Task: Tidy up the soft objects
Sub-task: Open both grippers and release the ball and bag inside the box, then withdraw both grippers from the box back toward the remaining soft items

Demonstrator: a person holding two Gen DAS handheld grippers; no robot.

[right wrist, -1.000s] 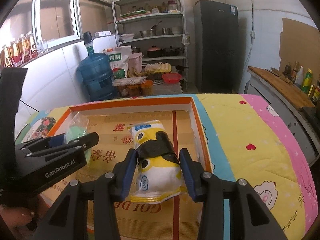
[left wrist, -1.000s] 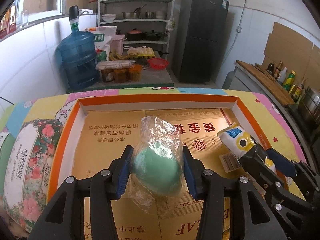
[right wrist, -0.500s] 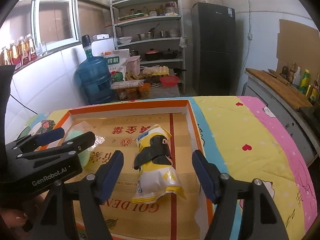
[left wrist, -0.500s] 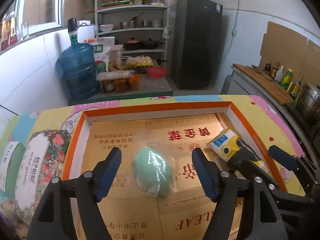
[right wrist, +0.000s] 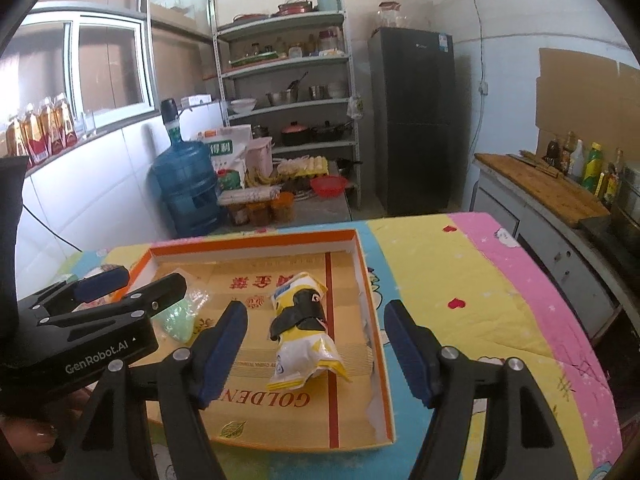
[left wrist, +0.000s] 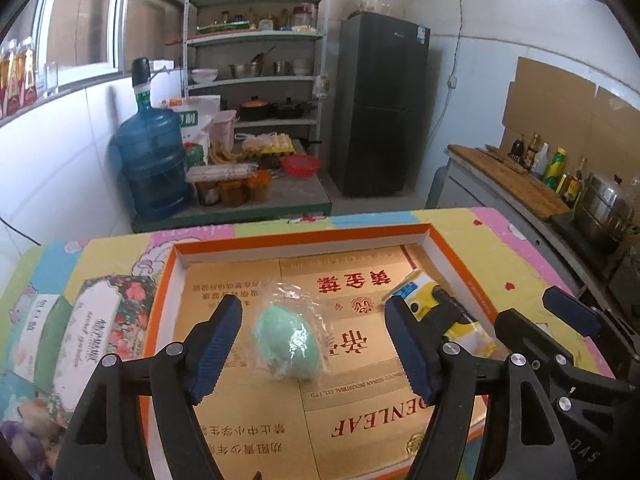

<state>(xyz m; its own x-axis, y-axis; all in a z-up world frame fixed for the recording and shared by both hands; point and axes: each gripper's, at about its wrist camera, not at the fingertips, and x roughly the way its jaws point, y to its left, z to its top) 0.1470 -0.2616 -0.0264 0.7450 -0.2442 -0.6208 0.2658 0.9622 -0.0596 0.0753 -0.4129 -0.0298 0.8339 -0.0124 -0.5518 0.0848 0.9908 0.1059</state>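
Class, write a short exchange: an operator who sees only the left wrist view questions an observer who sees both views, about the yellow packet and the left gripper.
Operator: My own finger hides part of the yellow packet. Do the right jaws touch it?
Observer: No. The yellow packet lies on the tray floor between the jaws of the right gripper, which have just been opening and stand clear of it.
Operator: What holds my left gripper?
Observer: A hand grips the left gripper from below. Its jaws have just been opening too, with the green ball untouched between them.
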